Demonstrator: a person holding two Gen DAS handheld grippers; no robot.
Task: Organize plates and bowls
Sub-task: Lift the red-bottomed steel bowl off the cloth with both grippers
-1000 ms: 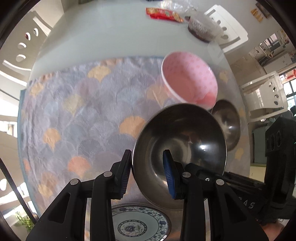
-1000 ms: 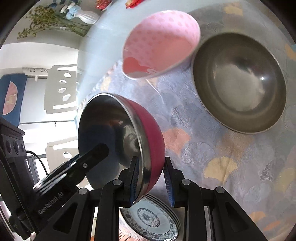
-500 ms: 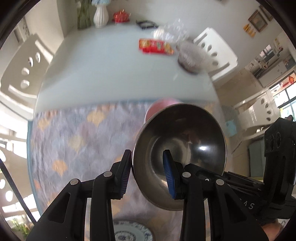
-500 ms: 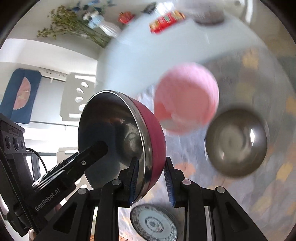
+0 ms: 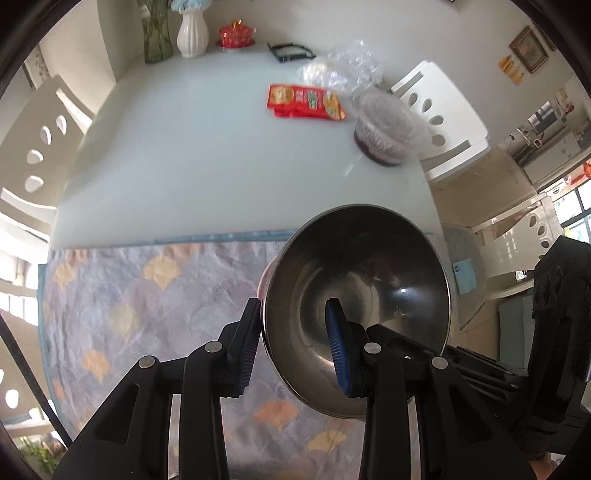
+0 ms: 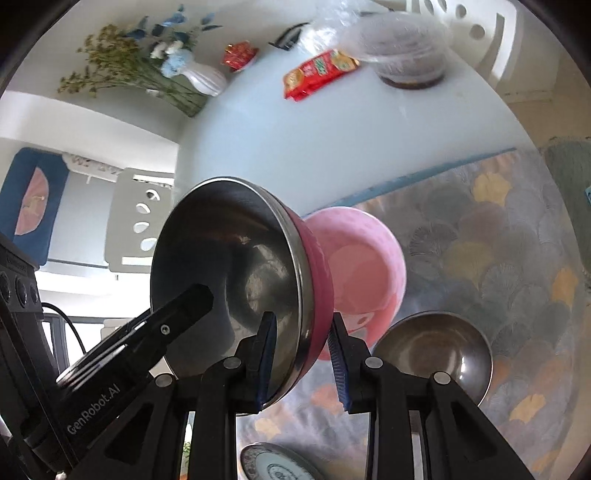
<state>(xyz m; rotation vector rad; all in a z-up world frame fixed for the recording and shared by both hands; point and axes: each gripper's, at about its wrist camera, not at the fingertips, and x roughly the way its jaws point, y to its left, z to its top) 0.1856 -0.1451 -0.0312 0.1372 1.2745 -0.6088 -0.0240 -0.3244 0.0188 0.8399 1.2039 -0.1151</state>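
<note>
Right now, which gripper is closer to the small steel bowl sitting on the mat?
Right. The right gripper holds the red bowl's rim just beside the small steel bowl; the left gripper grips the opposite rim, farther away.

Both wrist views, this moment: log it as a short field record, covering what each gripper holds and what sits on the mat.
left gripper: shut on the rim of the red-sided steel bowl, tilted, off the mat
right gripper: shut on the same bowl's rim, opposite edge
on mat: pink bowl, small steel bowl, patterned plate at the near edge
far table: red snack packet, covered container, white vase
</note>
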